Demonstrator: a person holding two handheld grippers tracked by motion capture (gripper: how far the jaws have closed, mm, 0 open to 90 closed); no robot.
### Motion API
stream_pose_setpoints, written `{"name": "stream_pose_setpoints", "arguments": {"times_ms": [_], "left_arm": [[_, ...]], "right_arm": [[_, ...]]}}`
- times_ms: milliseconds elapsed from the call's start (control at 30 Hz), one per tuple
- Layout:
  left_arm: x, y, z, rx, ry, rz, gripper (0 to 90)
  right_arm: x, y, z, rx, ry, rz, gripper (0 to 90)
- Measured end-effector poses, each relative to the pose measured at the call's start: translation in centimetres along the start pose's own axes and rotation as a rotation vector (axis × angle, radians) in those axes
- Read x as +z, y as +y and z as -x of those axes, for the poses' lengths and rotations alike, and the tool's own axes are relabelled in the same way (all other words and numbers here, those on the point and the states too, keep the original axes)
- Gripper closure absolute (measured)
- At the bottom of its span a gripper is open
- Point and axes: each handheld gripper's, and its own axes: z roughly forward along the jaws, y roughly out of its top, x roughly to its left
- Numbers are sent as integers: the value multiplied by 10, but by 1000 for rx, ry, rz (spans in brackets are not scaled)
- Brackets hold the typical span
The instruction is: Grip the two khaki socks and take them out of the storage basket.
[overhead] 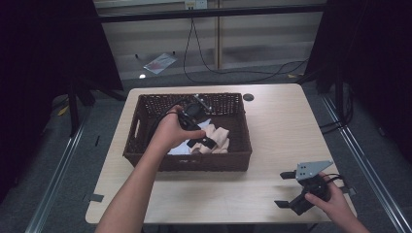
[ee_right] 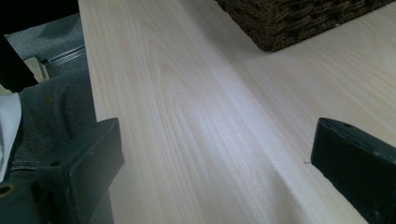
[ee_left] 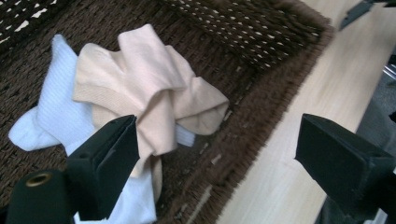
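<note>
While the pale wood-grain tabletop with rounded corners [overhead: 272, 145] sits on grey carpet [overhead: 58, 160] between black curtains, cables trail across the floor behind it and a small round black grommet [overhead: 248, 97] sits in the table's far edge

Dark brown woven wicker basket, rectangular with handle slots [overhead: 141, 150], stands left of centre on the table. Weave is coarse, rim fuzzy and frayed in the left gripper view

Inside the basket, toward its right half: crumpled beige ribbed-knit sock [ee_left: 154, 93] lying on top of a white ribbed sock [ee_left: 56, 112], soft folds, both resting on the basket floor

Left gripper [overhead: 197, 128] is held over the basket interior, above the socks. Jaws stand wide apart, nothing clamped; in the left gripper view the beige sock lies beyond the left jaw, untouched by either pad, and the other jaw hangs over the basket rim and tabletop

Right gripper [overhead: 286, 189] with grey three-cornered plate sits near the table's near right corner, well apart from the basket. Jaws wide open, empty, bare wood between them in the right gripper view; matte black blocky pads
</note>
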Motion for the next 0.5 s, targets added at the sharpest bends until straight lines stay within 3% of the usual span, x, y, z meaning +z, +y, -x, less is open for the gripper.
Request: {"name": "stream_pose_setpoints", "arguments": {"times_ms": [300,500], "left_arm": [[20,2,-17,-18,40,-13,218],[32,4,-24,-38,49,5,277]], "right_arm": [[0,0,0,-3,3,0,22],[0,0,0,-5,4,0,22]]}}
